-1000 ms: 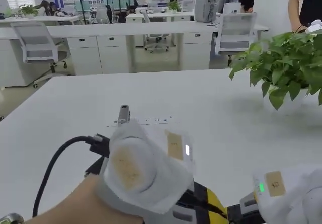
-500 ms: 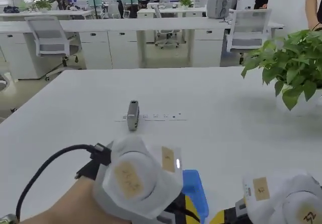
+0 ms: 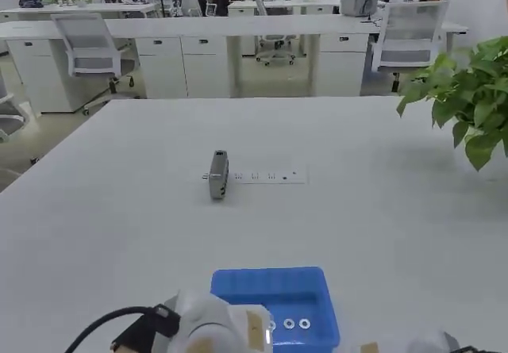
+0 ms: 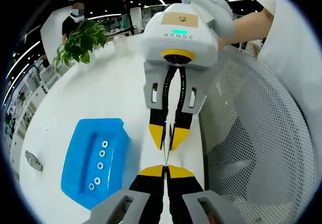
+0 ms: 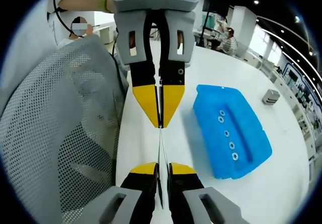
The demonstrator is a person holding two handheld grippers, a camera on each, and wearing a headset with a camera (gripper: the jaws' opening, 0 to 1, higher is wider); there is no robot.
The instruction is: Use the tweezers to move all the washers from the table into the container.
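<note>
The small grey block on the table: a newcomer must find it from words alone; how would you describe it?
On the white table, beyond the blue container, a faint row of small marks runs across the middle. The grey block lies at that row's left end in the head view, the only raised, metallic thing among those flat marks.

The container point(image 3: 270, 289) looks like glossy blue plastic, and the washers point(image 3: 289, 324) in it gleam like bright metal. The counter point(image 3: 357, 210) is white, smooth and matt. The tweezers point(image 5: 160, 151) are thin bare metal. The left tool point(image 4: 165, 169) and right tool point(image 5: 160, 167) have smooth pale plastic shells. The chair back point(image 5: 65, 123) is grey open mesh.
</note>
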